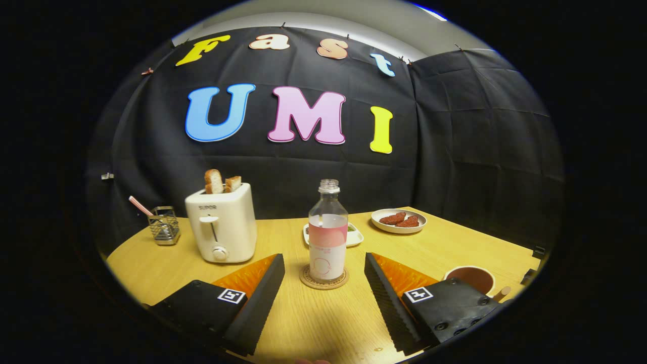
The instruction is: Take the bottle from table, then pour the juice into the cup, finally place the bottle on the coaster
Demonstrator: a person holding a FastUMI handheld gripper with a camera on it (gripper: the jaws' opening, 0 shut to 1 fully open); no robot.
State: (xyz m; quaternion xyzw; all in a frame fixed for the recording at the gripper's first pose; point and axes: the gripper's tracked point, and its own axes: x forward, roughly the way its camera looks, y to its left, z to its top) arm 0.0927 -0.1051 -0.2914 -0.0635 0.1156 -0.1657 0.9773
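A clear bottle (328, 233) with a pink label and no cap stands upright on a round coaster (323, 278) on the wooden table (323, 318). Pale liquid fills it to about the top of the label. My gripper (323, 263) is open, its two fingers spread wide to either side of the bottle and not touching it. The bottle sits just ahead of the fingertips, between their lines. A cup (470, 278) with a dark inside stands to the right, partly hidden behind the right finger.
A white toaster (221, 222) with two bread slices stands at the back left, a wire holder (164, 225) with a pink stick beyond it. A small white dish (354, 234) lies behind the bottle. A plate (399, 221) with reddish pieces sits at the back right.
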